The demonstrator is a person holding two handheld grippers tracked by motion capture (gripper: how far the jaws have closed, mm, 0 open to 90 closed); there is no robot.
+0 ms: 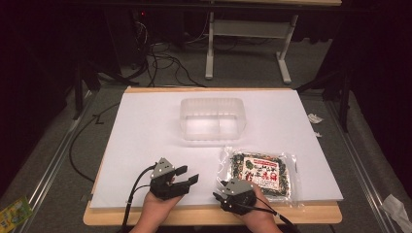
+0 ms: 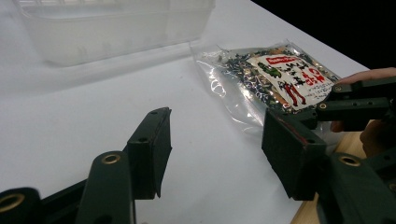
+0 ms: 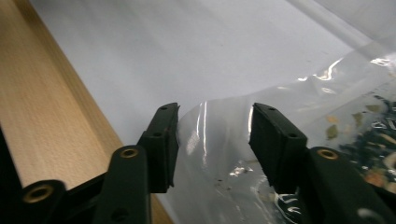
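The right gripper (image 3: 212, 144) is seen with its jaws partly open around the clear edge of a flat transparent plastic packet of dark dried food with a red-and-white label (image 1: 260, 174), not yet clamped. The left gripper (image 1: 183, 176) is held open and empty nearby. The packet lies flat on the white table sheet (image 1: 145, 126); the translucent rectangular plastic tub (image 1: 212, 118) beyond appears unfilled, so the transfer looks barely begun.

The right gripper (image 1: 222, 187) hides the packet's (image 1: 262, 174) lower left corner in the high view. In the right gripper view the packet (image 3: 327, 154) runs off the right edge — its label cut away. The tub (image 2: 112, 28) is cropped at the top of the left gripper view.
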